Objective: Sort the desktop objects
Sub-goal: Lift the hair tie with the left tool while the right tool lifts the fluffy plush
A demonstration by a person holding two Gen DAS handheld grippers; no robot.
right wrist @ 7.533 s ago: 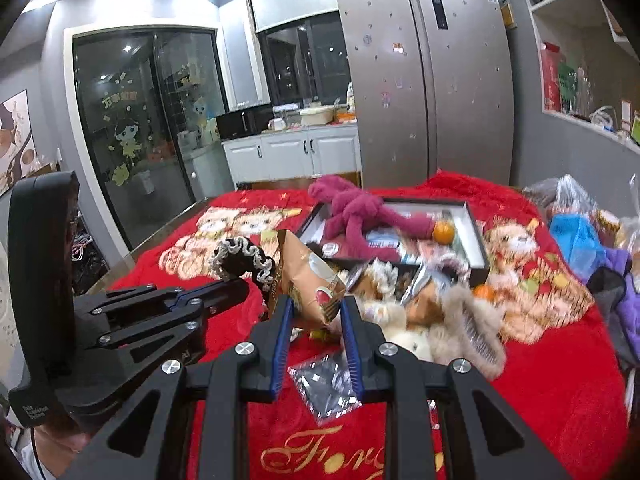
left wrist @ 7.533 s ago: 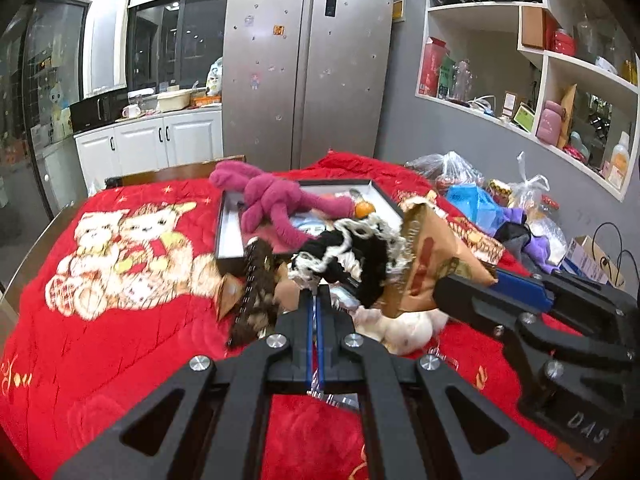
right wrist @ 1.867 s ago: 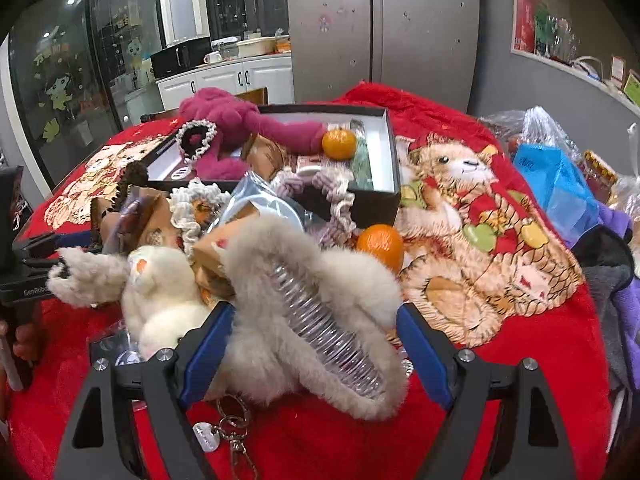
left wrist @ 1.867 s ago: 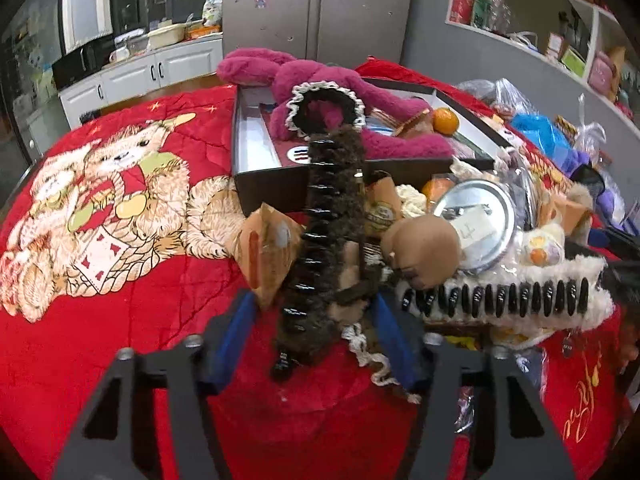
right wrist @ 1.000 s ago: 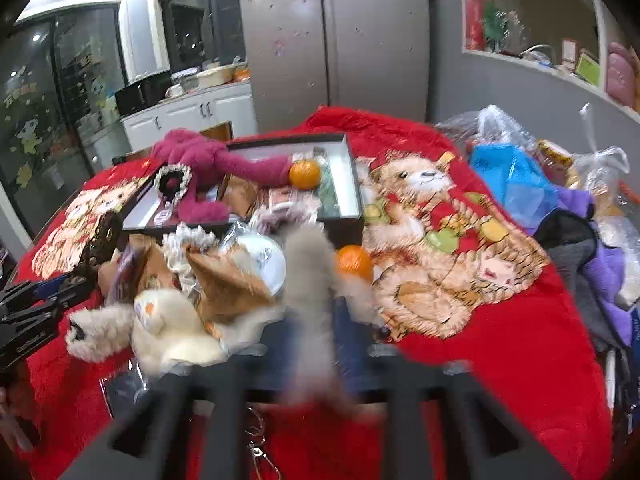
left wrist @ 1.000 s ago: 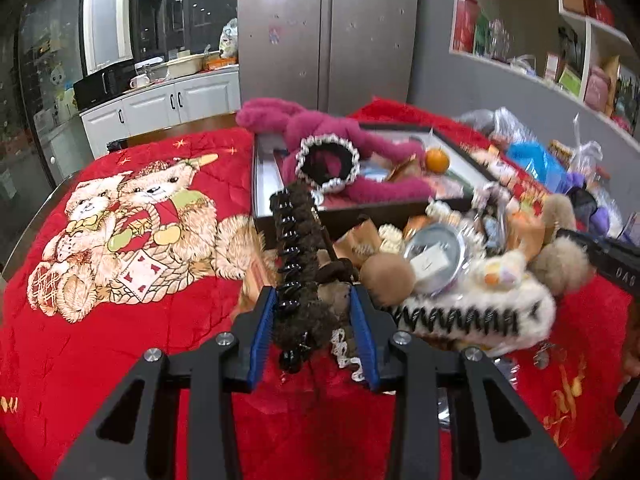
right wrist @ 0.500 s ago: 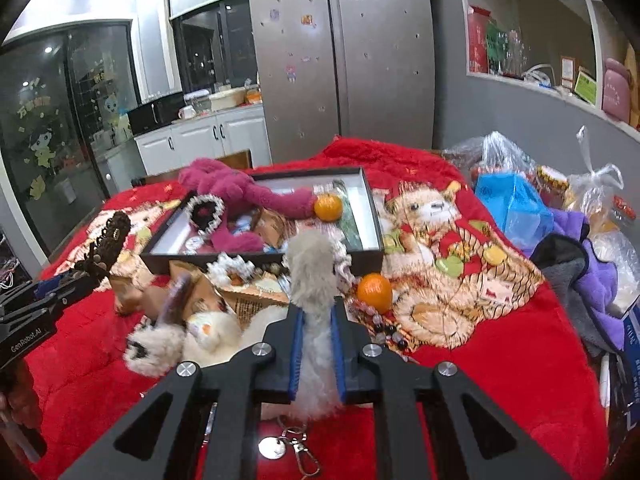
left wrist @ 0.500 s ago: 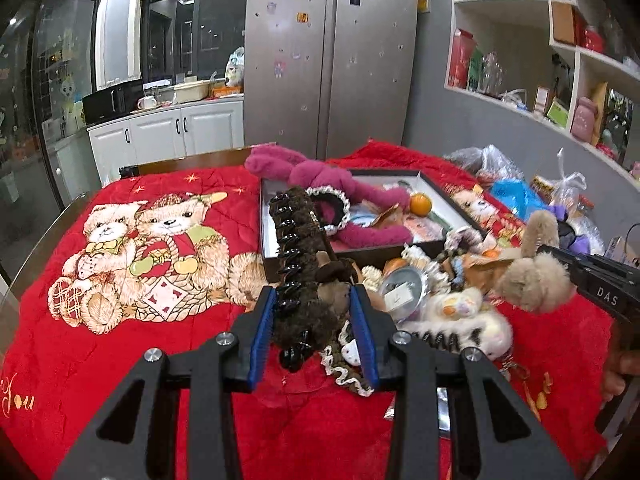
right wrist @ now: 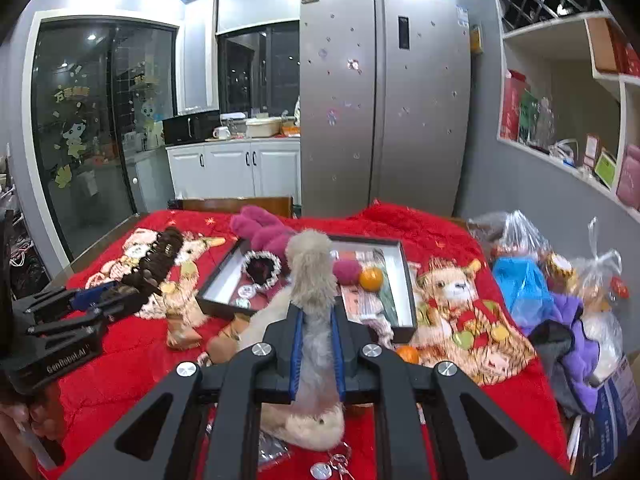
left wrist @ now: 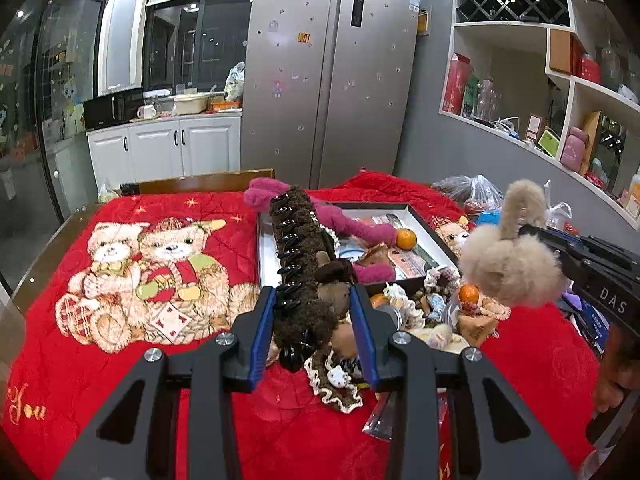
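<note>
Two grippers pinch fuzzy clips lengthwise: left gripper [left wrist: 314,316] a brown clip [left wrist: 298,264], right gripper [right wrist: 316,344] a beige clip [right wrist: 314,280].

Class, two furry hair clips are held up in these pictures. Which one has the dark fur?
The dark brown furry clip, held in the left gripper. The other, the beige furry clip in the right gripper, is pale and fluffier.

Bright ceiling lights w/ glare top left, sharp focus, heavy fisheye warp, dark vignette corners
</note>
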